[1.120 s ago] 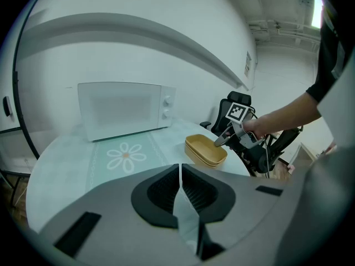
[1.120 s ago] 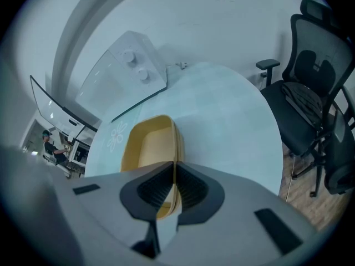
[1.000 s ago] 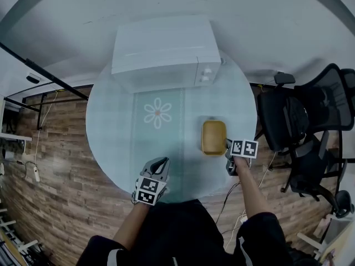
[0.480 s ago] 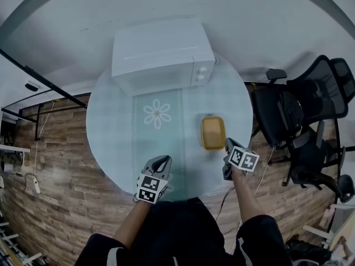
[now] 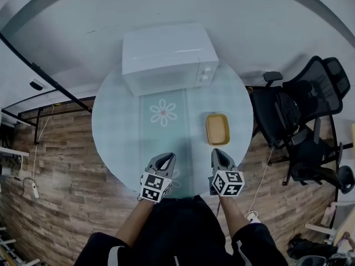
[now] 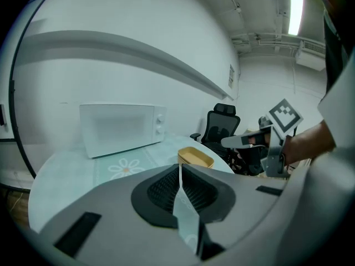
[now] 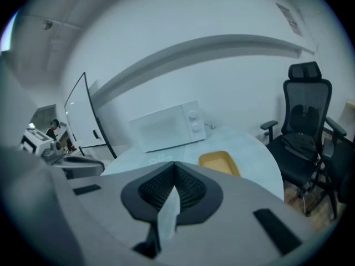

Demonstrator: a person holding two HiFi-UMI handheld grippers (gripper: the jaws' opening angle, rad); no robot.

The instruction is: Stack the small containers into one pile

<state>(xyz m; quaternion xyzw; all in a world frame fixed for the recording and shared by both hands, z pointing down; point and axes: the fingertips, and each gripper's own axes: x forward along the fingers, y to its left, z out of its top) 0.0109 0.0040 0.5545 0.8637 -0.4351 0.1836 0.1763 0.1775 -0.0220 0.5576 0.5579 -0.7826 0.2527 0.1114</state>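
Observation:
A yellow container (image 5: 217, 129), which looks like a small nested pile, sits on the right half of the round glass table (image 5: 116, 132). It also shows as the yellow container (image 6: 195, 157) in the left gripper view and the yellow container (image 7: 219, 162) in the right gripper view. My left gripper (image 5: 166, 159) hovers at the table's near edge, jaws shut and empty. My right gripper (image 5: 217, 154) is beside it, just short of the container, also shut with nothing held. Neither touches the container.
A white microwave (image 5: 169, 57) stands at the table's far side, with a flower-print mat (image 5: 164, 121) in front of it. Black office chairs (image 5: 294, 121) crowd the right side. Wood floor (image 5: 50, 165) surrounds the table.
My right gripper has drawn back from the yellow container's near right corner to the table's near edge, level with the left gripper. The container and left gripper stayed put.

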